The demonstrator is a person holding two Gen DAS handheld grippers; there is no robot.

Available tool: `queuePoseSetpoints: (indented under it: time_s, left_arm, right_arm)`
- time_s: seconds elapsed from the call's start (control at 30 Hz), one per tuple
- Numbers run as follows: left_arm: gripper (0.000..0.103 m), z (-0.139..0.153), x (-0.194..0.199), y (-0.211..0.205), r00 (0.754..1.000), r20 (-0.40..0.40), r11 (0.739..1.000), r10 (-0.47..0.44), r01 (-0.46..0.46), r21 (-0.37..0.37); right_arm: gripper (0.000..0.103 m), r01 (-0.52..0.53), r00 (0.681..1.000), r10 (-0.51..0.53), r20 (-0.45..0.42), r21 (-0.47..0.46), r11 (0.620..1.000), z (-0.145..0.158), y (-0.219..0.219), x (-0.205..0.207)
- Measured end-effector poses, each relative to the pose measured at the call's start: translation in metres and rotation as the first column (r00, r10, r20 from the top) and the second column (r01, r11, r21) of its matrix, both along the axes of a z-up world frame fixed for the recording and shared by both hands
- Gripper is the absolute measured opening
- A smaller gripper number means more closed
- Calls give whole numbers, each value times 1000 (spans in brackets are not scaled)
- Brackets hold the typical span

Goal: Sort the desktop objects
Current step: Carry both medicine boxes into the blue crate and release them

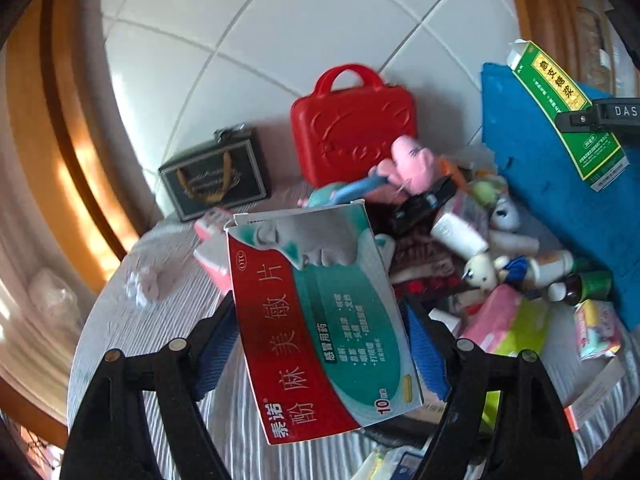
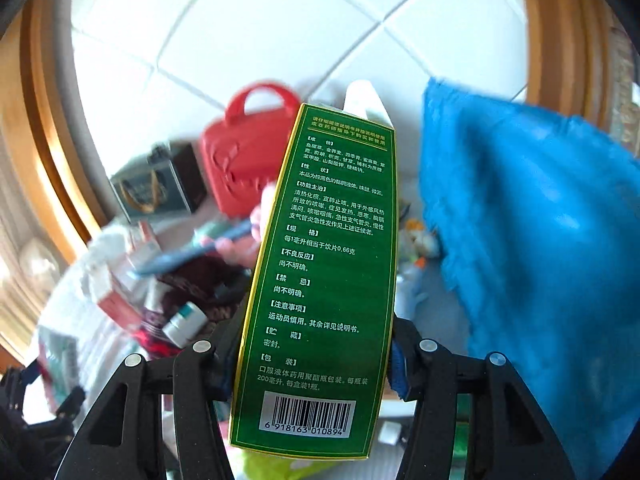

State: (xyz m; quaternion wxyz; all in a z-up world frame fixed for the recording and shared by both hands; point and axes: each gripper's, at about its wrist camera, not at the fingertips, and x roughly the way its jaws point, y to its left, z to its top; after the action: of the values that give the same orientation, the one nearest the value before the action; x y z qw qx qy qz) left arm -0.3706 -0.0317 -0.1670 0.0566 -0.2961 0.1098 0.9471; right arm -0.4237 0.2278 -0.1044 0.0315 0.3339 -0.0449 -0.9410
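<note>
My left gripper is shut on a red, teal and grey medicine box and holds it above the cluttered table. My right gripper is shut on a tall green medicine box, lifted above the table; that box also shows in the left wrist view at the upper right, with one of the right gripper's fingers on it. Below lies a heap of small things: a pink plush toy, white bottles, a small doll and packets.
A red toy case and a dark gift box stand at the back by the white tiled wall. A blue foam mat leans at the right. A striped cloth covers the table. A wooden frame borders both sides.
</note>
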Motion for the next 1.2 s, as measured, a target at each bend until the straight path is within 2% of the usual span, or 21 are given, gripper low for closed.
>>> queuePoseSetpoints:
  time_s: [0.1,0.17,0.23,0.37,0.47,0.6,0.67,0.73,0.87,0.93,0.97,1.0,1.03,1.1,1.2]
  left_arm:
    - [78,41,0,39,990,-75,992,-123,125,21]
    - [78,69,4,74,966,-136,974,-220,225,30]
    - [78,95,8,112,936,-185,950,-299,309,29]
    - [78,147,15,195,862,-263,886,-434,461,50]
    - [78,178,20,262,803,-321,844,-502,536,22]
    - [78,205,18,342,766,-334,806,-549,591,29]
    - [78,214,12,376,764,-317,795,-562,605,49]
    - [78,221,2,404,772,-292,788,-564,609,88]
    - [81,236,-24,456,781,-225,790,-582,609,71]
    - [81,249,-36,482,804,-207,816,-557,577,45]
    - [86,256,-43,492,813,-204,825,-546,564,36]
    - [93,261,-48,499,821,-198,834,-535,551,33]
    - [96,267,-53,506,832,-200,846,-518,533,28]
    - [98,280,-55,514,840,-222,859,-496,512,18]
    - [100,288,-54,507,850,-265,880,-455,475,12]
  right_arm:
    - [55,43,996,-44,-74,-15,999,39,15,40]
    - [55,85,988,-85,-132,-8,996,66,27,68]
    - [55,133,970,-130,-205,-3,991,96,45,101]
    - [55,236,927,-220,-305,17,972,141,90,154]
    - [55,305,900,-279,-336,26,952,161,131,176]
    - [55,356,888,-321,-329,53,933,172,189,185]
    - [55,371,886,-332,-323,64,927,174,214,185]
    - [55,385,885,-349,-307,64,921,175,245,184]
    - [56,385,896,-360,-262,49,922,174,295,169]
    - [57,400,893,-376,-248,54,915,173,316,152]
    - [63,423,883,-399,-245,52,904,174,326,146]
    - [80,434,881,-411,-234,54,899,176,336,138]
    - [86,439,880,-416,-229,56,897,176,344,132]
    - [87,463,866,-437,-242,62,884,178,353,127]
    - [88,452,863,-424,-275,41,891,181,358,136]
